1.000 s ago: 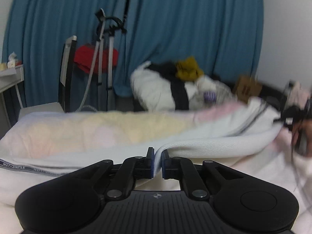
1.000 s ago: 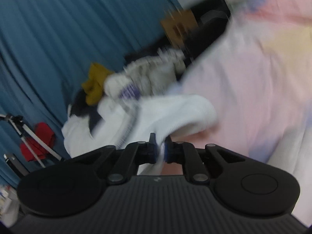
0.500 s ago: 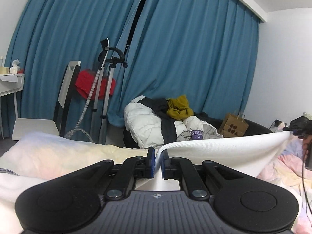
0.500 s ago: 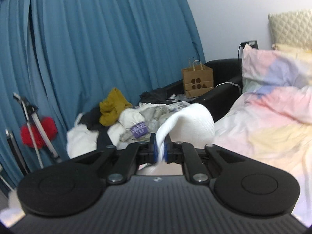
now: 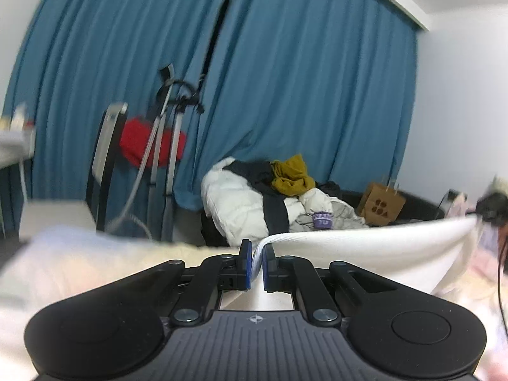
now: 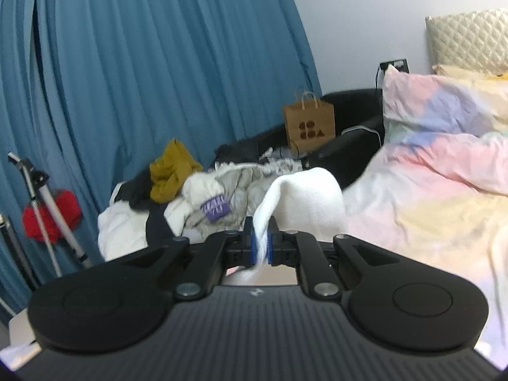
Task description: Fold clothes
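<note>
Both grippers, left gripper [image 5: 257,262] and right gripper [image 6: 260,243], clamp white garment [image 5: 365,247]

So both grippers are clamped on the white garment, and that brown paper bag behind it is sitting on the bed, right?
Not quite. The left gripper and right gripper are both clamped on the white garment, but the brown paper bag is not on the bed. The right wrist view shows it on the black sofa beside the bed, past the clothes pile.
</note>
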The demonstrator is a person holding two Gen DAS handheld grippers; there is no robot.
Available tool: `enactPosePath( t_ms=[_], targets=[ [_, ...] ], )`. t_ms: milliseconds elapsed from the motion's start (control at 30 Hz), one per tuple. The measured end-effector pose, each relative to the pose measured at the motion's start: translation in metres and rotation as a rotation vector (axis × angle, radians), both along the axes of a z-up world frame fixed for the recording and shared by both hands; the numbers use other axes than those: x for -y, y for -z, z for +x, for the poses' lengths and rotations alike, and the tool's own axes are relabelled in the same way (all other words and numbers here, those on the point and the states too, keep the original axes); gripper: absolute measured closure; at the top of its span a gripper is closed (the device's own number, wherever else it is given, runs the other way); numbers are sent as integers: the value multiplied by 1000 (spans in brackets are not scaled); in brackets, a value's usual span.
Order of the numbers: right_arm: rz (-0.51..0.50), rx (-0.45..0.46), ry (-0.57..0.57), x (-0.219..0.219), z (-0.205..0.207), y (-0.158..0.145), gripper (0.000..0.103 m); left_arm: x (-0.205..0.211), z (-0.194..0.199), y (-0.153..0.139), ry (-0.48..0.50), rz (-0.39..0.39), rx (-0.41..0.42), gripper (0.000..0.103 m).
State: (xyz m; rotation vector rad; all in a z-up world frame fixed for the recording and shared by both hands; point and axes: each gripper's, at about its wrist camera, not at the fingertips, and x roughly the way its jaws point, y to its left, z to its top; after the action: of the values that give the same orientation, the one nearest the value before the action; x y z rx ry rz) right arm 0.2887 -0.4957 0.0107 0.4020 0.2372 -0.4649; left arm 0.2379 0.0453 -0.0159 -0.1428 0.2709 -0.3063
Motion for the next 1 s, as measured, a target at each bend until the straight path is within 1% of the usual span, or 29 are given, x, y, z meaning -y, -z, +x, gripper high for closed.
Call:
enactPosePath(
  t_ms=[33,67,167,300,400,467,500,533,567,600,667,700,733,767,867,933,1000],
  targets=[
    [-2,3,8,0,13,2,93,-1,14,0,-4,-7,-12,96],
    [-4,-14,16,-1,33,8,93,-2,28,0,-9,-16,-26,96],
    [-39,-73,33,-4,94,31,93,4,76,6,-30,23,-54,96],
    [-88,-162,28,-11,169,71,93,10,149,29,-46,84,-145,96],
    [-144,-209,-10,-18,204,101,92,10,192,58,-66,122,-239,96],
    [-135,-213,-48,-17,215,117,90,9,212,77,-79,146,-288,96],
    [-129,-214,-66,-16,220,124,86,7,218,86,-82,155,-304,96],
    [-102,-205,-79,-12,220,127,81,6,222,94,-77,164,-328,96],
    [-59,-194,-96,-7,218,130,78,6,226,102,-71,172,-354,95],
    [-23,-180,-109,-2,216,129,74,5,224,105,-67,175,-355,93],
    [9,-138,-137,4,202,124,59,3,218,110,-60,180,-351,86],
    [25,-118,-150,8,194,121,43,3,212,109,-57,184,-339,76],
    [47,-94,-150,11,183,117,30,3,205,107,-54,188,-324,65],
    [74,-70,-143,15,171,115,26,3,195,103,-49,183,-308,62],
    [175,-11,-105,25,129,110,27,5,156,88,-30,174,-242,54],
    [242,46,-75,29,92,111,27,9,121,78,-9,174,-182,42],
    [311,92,-32,31,56,121,26,16,83,71,39,178,-126,36]
  ],
)
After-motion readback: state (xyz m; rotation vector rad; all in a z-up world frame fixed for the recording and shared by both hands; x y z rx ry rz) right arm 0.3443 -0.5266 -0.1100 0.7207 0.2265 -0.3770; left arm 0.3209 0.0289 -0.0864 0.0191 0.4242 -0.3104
